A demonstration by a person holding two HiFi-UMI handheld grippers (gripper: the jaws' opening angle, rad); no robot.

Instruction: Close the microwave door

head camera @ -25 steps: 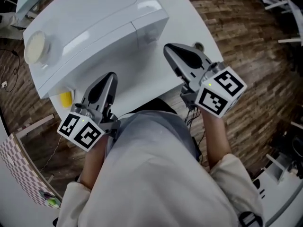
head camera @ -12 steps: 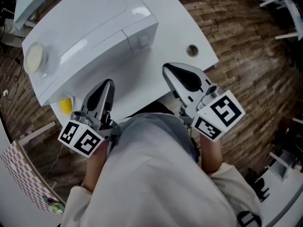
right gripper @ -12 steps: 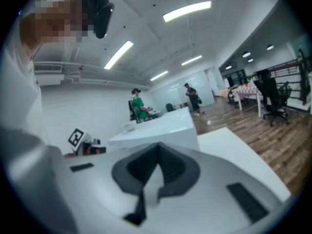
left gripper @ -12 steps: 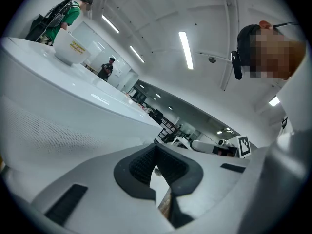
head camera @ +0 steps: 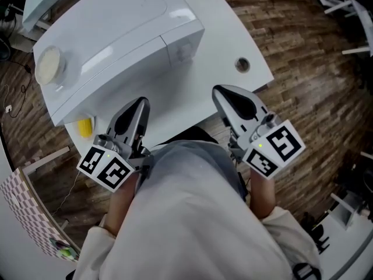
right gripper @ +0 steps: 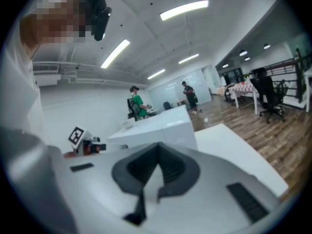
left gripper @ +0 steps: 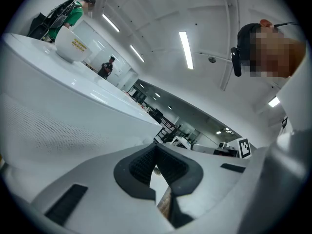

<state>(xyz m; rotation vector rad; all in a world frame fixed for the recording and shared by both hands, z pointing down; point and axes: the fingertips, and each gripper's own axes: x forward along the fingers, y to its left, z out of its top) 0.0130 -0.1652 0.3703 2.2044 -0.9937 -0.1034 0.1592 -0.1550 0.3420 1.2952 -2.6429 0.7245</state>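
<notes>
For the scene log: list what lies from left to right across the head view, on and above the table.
bowl → yellow object → left gripper → right gripper. The microwave spans too much of the width to place in the order.

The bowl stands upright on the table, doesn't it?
Not on the table: the bowl stands upright on top of the microwave. The head view shows it from above, and the left gripper view shows it resting on the microwave's white top.
</notes>
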